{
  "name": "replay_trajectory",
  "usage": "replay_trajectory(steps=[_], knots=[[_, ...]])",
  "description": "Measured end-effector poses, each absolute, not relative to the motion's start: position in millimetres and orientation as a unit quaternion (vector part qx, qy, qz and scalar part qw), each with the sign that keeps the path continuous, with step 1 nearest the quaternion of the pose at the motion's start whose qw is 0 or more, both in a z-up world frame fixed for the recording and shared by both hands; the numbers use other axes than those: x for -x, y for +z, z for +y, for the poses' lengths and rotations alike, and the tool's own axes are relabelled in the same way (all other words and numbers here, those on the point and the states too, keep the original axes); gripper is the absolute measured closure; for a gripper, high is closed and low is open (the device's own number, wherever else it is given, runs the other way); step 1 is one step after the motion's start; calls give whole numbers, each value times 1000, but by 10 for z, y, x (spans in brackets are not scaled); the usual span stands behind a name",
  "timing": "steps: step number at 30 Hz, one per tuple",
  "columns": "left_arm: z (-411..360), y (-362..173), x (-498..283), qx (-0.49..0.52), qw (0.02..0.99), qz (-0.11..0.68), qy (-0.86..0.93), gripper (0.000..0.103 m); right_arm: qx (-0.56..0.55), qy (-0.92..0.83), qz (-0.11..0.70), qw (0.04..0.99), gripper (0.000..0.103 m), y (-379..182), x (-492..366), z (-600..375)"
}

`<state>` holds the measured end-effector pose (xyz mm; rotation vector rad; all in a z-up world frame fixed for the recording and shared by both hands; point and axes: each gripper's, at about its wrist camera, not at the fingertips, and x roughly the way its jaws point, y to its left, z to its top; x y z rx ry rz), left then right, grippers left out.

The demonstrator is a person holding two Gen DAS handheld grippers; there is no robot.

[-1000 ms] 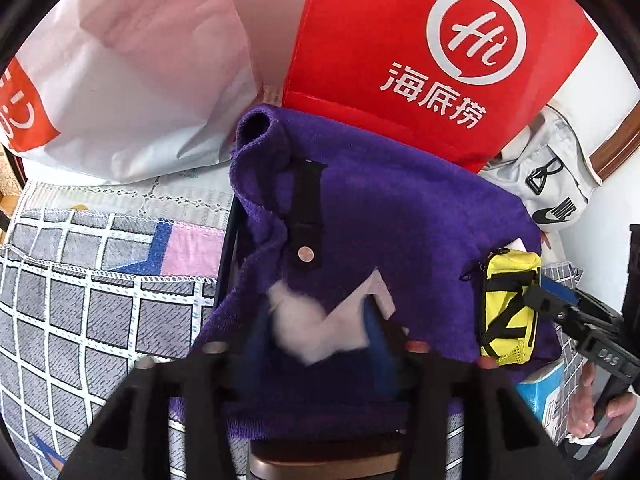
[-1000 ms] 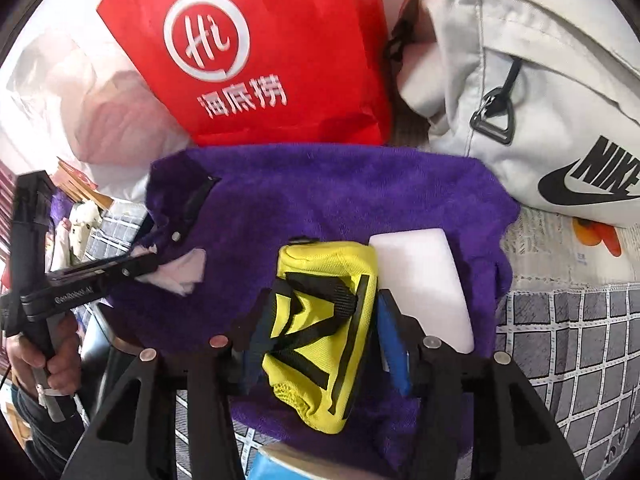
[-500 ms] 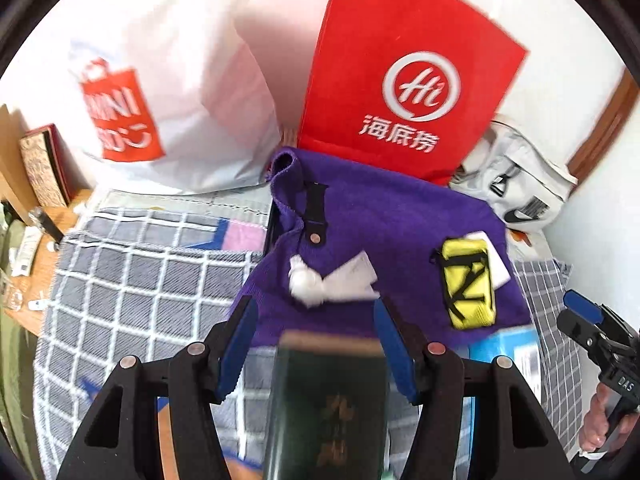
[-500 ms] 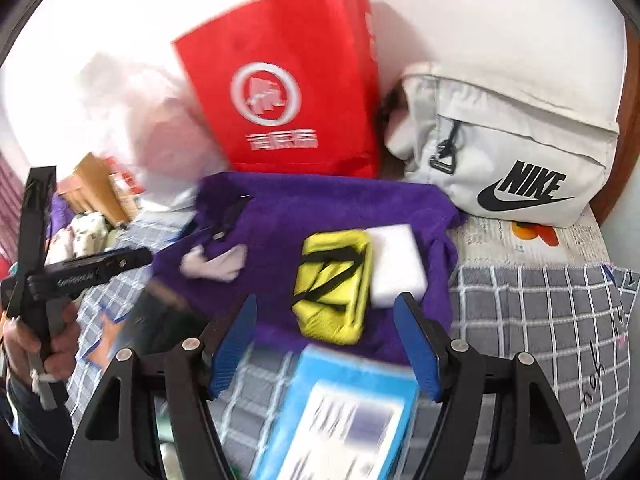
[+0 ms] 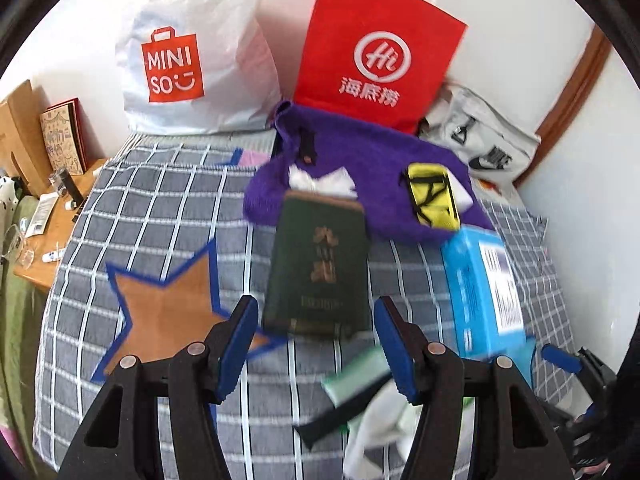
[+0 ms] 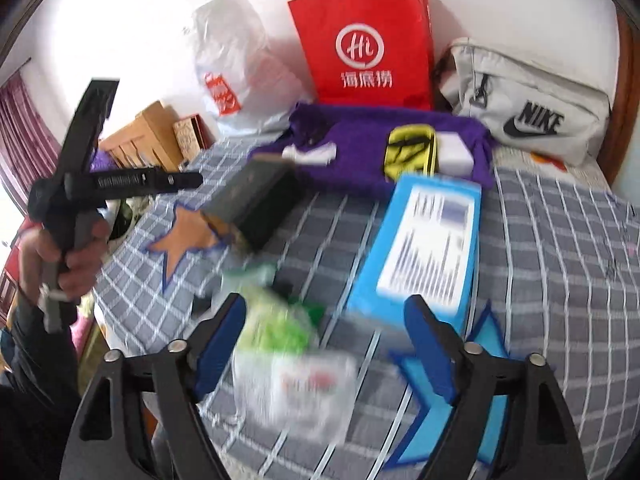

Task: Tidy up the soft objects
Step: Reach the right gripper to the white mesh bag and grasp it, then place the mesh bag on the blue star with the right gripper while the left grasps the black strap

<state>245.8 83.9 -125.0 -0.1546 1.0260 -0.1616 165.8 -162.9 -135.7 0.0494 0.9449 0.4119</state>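
A purple towel (image 5: 360,176) lies at the far side of the checked bed, in the right wrist view too (image 6: 360,148). On it lie a white cloth (image 5: 324,182), a yellow pouch (image 5: 434,196) and a white sponge (image 6: 454,152). My left gripper (image 5: 316,344) is open and empty, well back from the towel, above a dark green book (image 5: 320,268). My right gripper (image 6: 326,356) is open and empty, above a blurred green and white packet (image 6: 276,324). The left gripper also shows in the right wrist view (image 6: 192,179).
A blue box (image 6: 424,248) lies right of the book. A red paper bag (image 5: 376,60), a white MINISO bag (image 5: 188,68) and a grey Nike bag (image 6: 528,104) stand against the wall. A wooden side table (image 5: 52,224) is at the left. Small items (image 5: 360,392) lie near me.
Both grippers have pulled back from the towel toward me and opened. The white cloth and the yellow pouch, held between the fingers a second ago, now lie on the towel.
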Motion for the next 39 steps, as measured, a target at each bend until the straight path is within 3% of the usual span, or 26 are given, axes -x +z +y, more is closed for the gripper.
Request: replay_trajectory(steps=[11, 16, 18, 21, 30, 34, 39], knots=[[777, -1394, -2011, 53, 862, 495, -93, 45, -37, 210, 463, 860, 23, -1915, -1395, -1736], [790, -1573, -2030, 48, 855, 509, -85, 45, -48, 224, 483, 845, 50, -2123, -1521, -1706], [820, -1632, -2051, 56, 851, 515, -83, 45, -51, 228, 487, 841, 72, -2154, -1538, -1688], [843, -1681, -2060, 54, 849, 520, -78, 45, -47, 243, 467, 849, 85, -2051, -1454, -1663], [818, -1684, -1979, 46, 848, 522, -78, 45, -16, 238, 419, 876, 90, -1690, -1312, -1626], [794, -1666, -1936, 35, 850, 520, -77, 45, -13, 215, 465, 859, 85, -1881, -1362, -1700], [786, -1672, -1904, 34, 850, 520, -79, 45, -58, 222, 463, 856, 92, -1950, -1228, -1869]])
